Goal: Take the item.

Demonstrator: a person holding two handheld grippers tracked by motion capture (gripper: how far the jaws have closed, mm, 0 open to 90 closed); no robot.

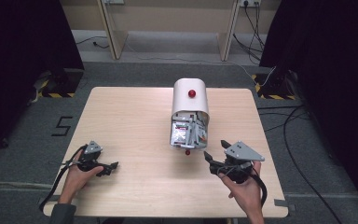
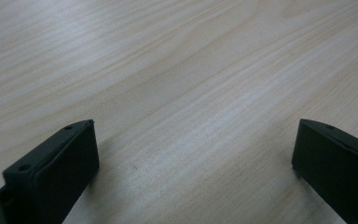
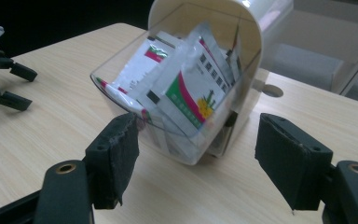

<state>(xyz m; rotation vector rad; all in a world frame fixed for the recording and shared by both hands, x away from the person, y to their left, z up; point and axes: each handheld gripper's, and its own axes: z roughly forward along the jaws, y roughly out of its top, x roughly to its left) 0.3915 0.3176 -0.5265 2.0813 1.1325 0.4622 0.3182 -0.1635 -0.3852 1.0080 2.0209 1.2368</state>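
Grey carpeted floor [image 1: 23,154] with cables, black curtains both sides, pale wood worktop [image 1: 135,121] in the middle. A white round-topped dispenser box [image 1: 189,95] with a red knob [image 1: 192,93] sits centre-right on the worktop, toward the far edge. Its clear tilt-out bin [image 1: 189,133] is swung open toward the person and packed with sachets [image 3: 186,88], white with green, red and yellow print, standing loosely on edge. A second small red knob [image 1: 187,152] sits on the bin's front lip. Right tool [image 1: 216,153] is just right of and nearer than the open bin, held up off the worktop, jaws pointing toward the bin; jaws stand apart with nothing between them. In the right gripper view the bin's clear rim [image 3: 121,100] sits just beyond the jaw on the left of that view; can't tell if they touch. Left tool [image 1: 113,167] is low at the near left of the worktop, well apart from the box, jaws wide open and empty; the left gripper view has bare wood grain between them. The left tool [image 3: 21,86] also appears far off at the left edge of the right gripper view. Hand [image 1: 77,179] on the left tool, hand [image 1: 244,191] on the right one.
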